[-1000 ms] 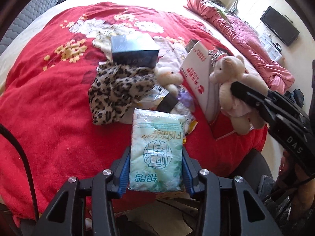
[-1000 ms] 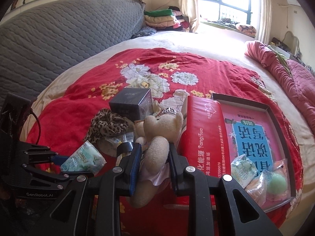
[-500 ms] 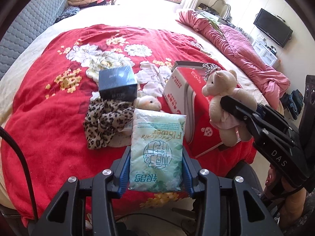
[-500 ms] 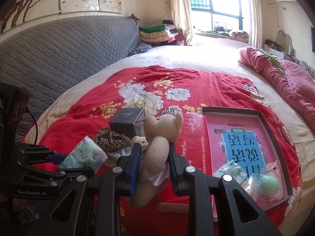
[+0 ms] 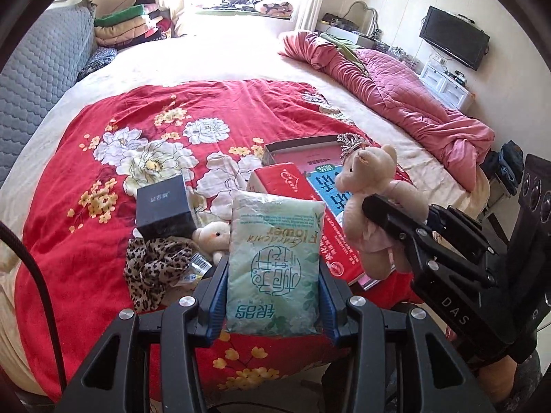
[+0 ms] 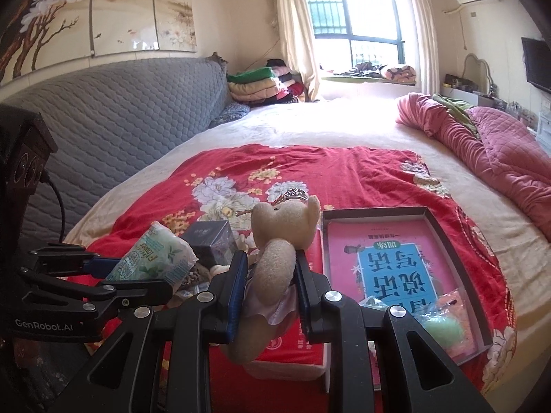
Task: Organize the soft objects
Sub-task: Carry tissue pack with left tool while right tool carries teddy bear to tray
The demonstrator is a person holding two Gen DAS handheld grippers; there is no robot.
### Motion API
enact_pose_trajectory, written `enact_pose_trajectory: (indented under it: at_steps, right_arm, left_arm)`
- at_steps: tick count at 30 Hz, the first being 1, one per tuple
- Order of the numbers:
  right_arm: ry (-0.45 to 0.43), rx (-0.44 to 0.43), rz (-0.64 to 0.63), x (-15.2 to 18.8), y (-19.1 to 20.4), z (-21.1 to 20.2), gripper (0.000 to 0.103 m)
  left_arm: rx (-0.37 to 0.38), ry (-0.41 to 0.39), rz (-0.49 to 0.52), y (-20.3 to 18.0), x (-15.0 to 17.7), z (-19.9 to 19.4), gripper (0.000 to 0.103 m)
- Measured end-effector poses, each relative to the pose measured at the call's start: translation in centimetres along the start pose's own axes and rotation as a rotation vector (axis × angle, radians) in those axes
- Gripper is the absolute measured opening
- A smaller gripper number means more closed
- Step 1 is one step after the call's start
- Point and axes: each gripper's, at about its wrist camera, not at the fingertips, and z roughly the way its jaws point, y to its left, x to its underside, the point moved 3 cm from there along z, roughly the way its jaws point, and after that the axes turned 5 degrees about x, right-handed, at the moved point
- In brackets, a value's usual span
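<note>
My left gripper (image 5: 272, 296) is shut on a pale green tissue pack (image 5: 275, 258), lifted above the red flowered blanket (image 5: 103, 137). My right gripper (image 6: 270, 282) is shut on a beige teddy bear (image 6: 282, 241) with a small crown, held up over the red box (image 6: 292, 344). In the left wrist view the bear (image 5: 368, 189) and the right gripper sit at the right. In the right wrist view the tissue pack (image 6: 155, 258) and the left gripper (image 6: 103, 265) show at the left. A small cream plush (image 5: 213, 235) and a leopard-print cloth (image 5: 155, 268) lie on the blanket.
A dark box (image 5: 165, 206) stands beside the leopard cloth. An open tray (image 6: 447, 241) holds a pink and blue book (image 6: 385, 268) and wrapped items, one with a green ball (image 6: 444, 330). A pink quilt (image 5: 396, 89) is bunched at the bed's far right. A grey headboard (image 6: 120, 130) lies left.
Both grippers have risen and pulled back from the bed with their loads. The pile on the blanket looks smaller and lower, and more of the room shows.
</note>
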Motion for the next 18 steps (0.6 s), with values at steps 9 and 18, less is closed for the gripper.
enact_pose_trajectory:
  at_steps: [9,18]
  right_arm:
    - [-0.047,0.045,0.062,-0.6,-3.3,-1.7,0.027]
    - [-0.084,0.088,0.131,-0.8,-6.8,-3.4,0.027]
  left_arm:
    - [0.013,-0.015,0.072,-4.2,-2.3,0.7,0.045]
    - [0.017,-0.002,0.108,-7.0,-3.4,2.3,0.045]
